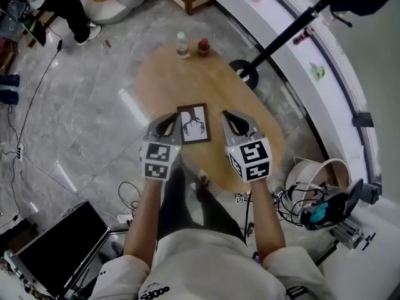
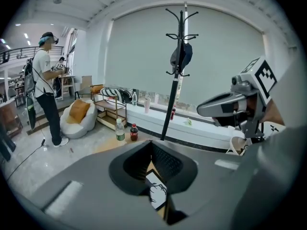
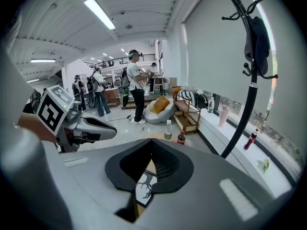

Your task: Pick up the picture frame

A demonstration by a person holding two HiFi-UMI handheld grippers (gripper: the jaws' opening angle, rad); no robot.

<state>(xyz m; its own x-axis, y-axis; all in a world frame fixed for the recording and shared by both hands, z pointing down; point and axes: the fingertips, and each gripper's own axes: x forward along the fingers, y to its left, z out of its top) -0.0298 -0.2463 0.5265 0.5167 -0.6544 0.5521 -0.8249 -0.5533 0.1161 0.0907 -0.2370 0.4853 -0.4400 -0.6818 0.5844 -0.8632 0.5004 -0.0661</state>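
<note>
Dark brown rectangular picture frame [image 1: 194, 124] with white print of black antlers, lying flat near the close end of the oval light wooden table [image 1: 187, 80], near its middle across. Left gripper [image 1: 170, 117] with grey fingers and marker cube, tips right at the frame's left edge; cannot tell if touching. Jaw tips drawn together, nothing clamped; in the left gripper view only the hollow between the black pads stays clear, and the frame [image 2: 156, 195] shows through it on the table below. Right gripper [image 1: 226, 114] just beside the frame's right edge, small strip of table visible between. Same here: tips closed on each other, gripping nothing, frame [image 3: 144, 190] visible through the pad hollow. Clear plastic bottle [image 1: 182, 45] and dark bottle with red cap [image 1: 204, 47] upright side by side at the table's far end, well apart from the frame. Black coat stand [image 1: 281, 36] with round base beside the table's far right edge. Grey marble floor [image 1: 87, 117] around.
</note>
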